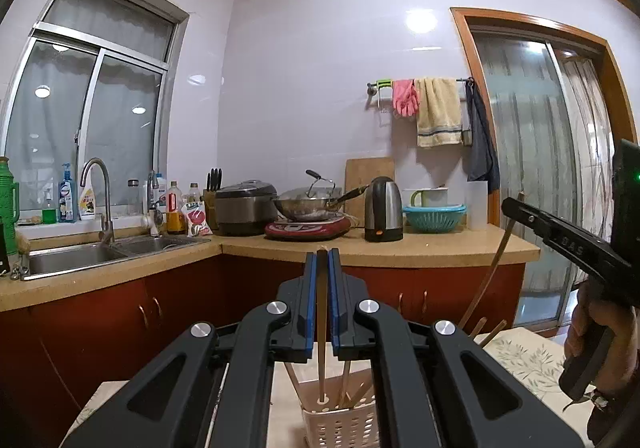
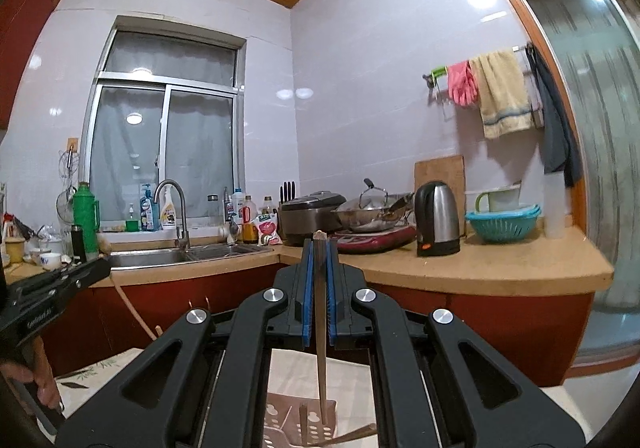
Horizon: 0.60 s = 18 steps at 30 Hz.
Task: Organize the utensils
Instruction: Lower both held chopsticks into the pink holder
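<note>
Kitchen, both tools gripping chopsticks above basket (image 1: 340,424)

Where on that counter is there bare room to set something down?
Free: the counter front strip right of the kettle, before the teal basket. Crowded: from the sink to the wok, bottles, rice cooker and hotplate fill it.

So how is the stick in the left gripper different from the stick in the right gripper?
The chopstick in the left gripper is pale wood; the chopstick in the right gripper is dark brown. The pale one hangs over a white holder, with its lower tip inside; the dark one hangs over a brown holder. Both stand nearly upright, pinched between blue-padded fingers.
</note>
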Each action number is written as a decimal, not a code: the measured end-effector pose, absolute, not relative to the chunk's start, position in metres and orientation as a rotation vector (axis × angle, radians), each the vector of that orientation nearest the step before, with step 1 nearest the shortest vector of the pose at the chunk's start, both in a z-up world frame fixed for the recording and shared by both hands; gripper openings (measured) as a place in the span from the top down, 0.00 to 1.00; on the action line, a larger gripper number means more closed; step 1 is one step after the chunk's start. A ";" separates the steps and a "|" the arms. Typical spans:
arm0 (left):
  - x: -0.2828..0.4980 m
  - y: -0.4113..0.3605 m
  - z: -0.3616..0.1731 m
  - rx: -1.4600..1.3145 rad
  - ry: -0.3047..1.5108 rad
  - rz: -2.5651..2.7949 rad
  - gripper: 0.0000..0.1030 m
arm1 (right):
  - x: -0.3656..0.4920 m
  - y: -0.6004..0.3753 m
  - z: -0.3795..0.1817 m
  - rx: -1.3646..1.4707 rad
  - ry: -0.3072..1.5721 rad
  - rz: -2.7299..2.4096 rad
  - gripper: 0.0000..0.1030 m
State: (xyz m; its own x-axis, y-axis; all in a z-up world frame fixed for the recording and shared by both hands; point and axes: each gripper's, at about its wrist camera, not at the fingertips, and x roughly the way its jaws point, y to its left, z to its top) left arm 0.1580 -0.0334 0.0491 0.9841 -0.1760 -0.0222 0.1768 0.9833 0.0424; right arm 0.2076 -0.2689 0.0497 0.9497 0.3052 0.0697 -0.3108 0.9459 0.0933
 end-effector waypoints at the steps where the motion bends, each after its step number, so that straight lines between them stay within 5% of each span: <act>1: 0.160 -0.033 0.048 0.043 0.024 -0.176 0.94 | 0.213 -0.268 0.045 0.108 -0.043 0.316 0.94; 18: 0.192 -0.031 0.003 0.017 0.153 -0.187 0.94 | 0.246 -0.252 -0.018 0.101 0.153 0.309 0.94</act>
